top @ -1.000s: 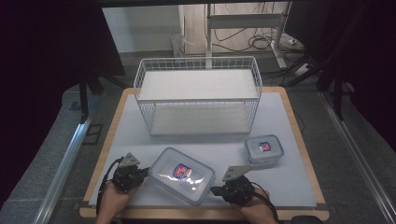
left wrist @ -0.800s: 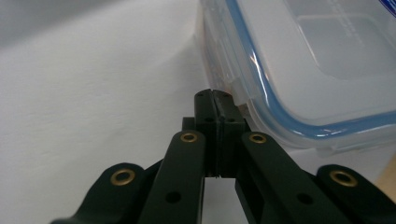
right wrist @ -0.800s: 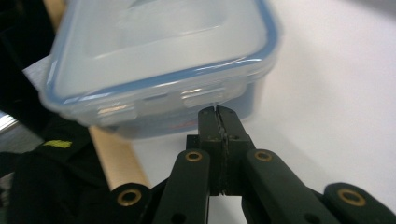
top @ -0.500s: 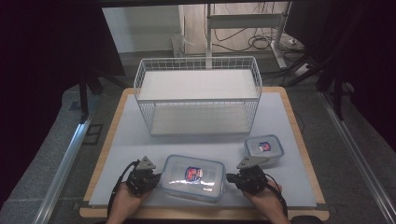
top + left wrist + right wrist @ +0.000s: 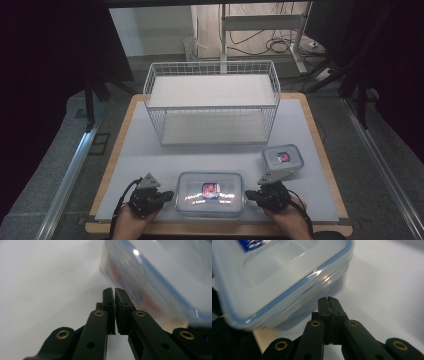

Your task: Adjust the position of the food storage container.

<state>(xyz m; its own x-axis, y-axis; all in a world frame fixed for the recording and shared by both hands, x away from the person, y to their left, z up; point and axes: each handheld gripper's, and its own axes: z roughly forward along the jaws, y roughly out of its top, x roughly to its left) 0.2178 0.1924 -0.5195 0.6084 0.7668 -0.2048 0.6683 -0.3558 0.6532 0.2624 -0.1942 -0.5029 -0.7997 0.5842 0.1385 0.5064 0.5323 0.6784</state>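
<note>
A large clear lidded container (image 5: pixel 210 194) with a blue seal and a picture label lies flat near the table's front edge, square to it. My left gripper (image 5: pixel 169 195) is shut, its tips at the container's left end. My right gripper (image 5: pixel 249 196) is shut too, its tips at the right end. In the left gripper view the closed jaws (image 5: pixel 114 290) point at the container's side wall (image 5: pixel 155 277), with nothing between them. In the right gripper view the closed jaws (image 5: pixel 328 298) sit just below the container's corner (image 5: pixel 274 272). Whether either tip touches it I cannot tell.
A smaller lidded container (image 5: pixel 282 159) lies behind and to the right of my right gripper. A white wire basket with a shelf (image 5: pixel 212 100) stands at the back of the white tabletop (image 5: pixel 145 150). The table's wooden rim (image 5: pixel 220 230) runs just behind my hands.
The large container has turned from a slanted lie to square with the table edge. Both grippers have come in to its two short ends, staying shut.
</note>
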